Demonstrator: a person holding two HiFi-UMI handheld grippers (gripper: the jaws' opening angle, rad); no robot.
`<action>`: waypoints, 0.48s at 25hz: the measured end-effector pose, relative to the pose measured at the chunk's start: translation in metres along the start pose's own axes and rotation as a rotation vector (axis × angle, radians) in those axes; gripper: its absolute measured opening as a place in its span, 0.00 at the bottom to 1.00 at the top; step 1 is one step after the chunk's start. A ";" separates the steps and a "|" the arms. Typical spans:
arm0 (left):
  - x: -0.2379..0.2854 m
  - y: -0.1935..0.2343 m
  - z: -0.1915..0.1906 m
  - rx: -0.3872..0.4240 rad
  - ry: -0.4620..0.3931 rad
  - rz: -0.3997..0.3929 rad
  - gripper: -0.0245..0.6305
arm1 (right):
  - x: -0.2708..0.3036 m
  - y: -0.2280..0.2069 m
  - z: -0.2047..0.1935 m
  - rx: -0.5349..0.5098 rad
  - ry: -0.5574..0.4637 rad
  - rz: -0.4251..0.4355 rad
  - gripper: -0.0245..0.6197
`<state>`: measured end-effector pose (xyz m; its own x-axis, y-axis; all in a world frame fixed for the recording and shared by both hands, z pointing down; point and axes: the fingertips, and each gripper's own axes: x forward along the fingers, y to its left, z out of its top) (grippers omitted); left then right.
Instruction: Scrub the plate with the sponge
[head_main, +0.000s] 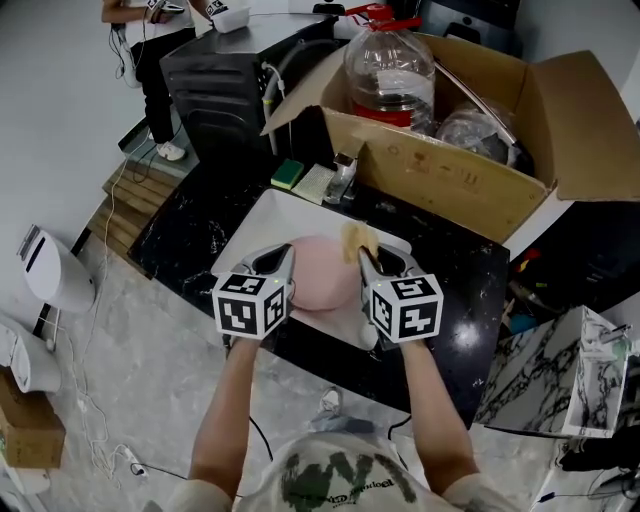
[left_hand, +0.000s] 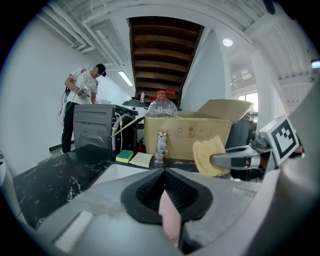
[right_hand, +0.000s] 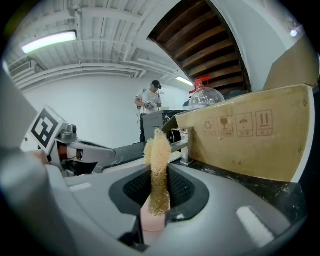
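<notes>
Left tool (head_main: 277, 262) is clamped on the rim of the pink plate (head_main: 322, 276), at frame centre over the white basin (head_main: 258, 228). Right tool (head_main: 372, 262) pinches the yellow sponge (head_main: 354, 238) at the plate's upper right edge.

Risks: the rim-only grip may let the plate twist or slip under scrubbing pressure, and the limp sponge may fold.

Faucet (head_main: 342, 178) and cardboard box (head_main: 450, 170) crowd the far side, above the basin.

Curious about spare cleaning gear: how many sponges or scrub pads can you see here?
3. A yellow sponge is clamped in the right gripper; a green-and-yellow sponge lies on the black counter; a pale pad lies beside it. The box may hide more.
</notes>
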<state>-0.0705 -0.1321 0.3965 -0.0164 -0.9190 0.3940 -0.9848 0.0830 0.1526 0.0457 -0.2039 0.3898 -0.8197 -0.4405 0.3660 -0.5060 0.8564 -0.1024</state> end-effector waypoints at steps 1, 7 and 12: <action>0.005 0.001 0.001 0.002 0.004 -0.004 0.04 | 0.004 -0.002 0.001 0.002 0.001 -0.001 0.13; 0.033 0.006 0.005 0.021 0.034 -0.028 0.04 | 0.025 -0.017 0.005 0.021 0.002 -0.012 0.13; 0.050 0.013 0.008 0.043 0.056 -0.037 0.04 | 0.041 -0.025 0.005 0.050 0.001 -0.012 0.13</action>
<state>-0.0860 -0.1803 0.4110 0.0282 -0.8979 0.4393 -0.9911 0.0322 0.1294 0.0233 -0.2450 0.4034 -0.8135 -0.4500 0.3683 -0.5283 0.8366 -0.1447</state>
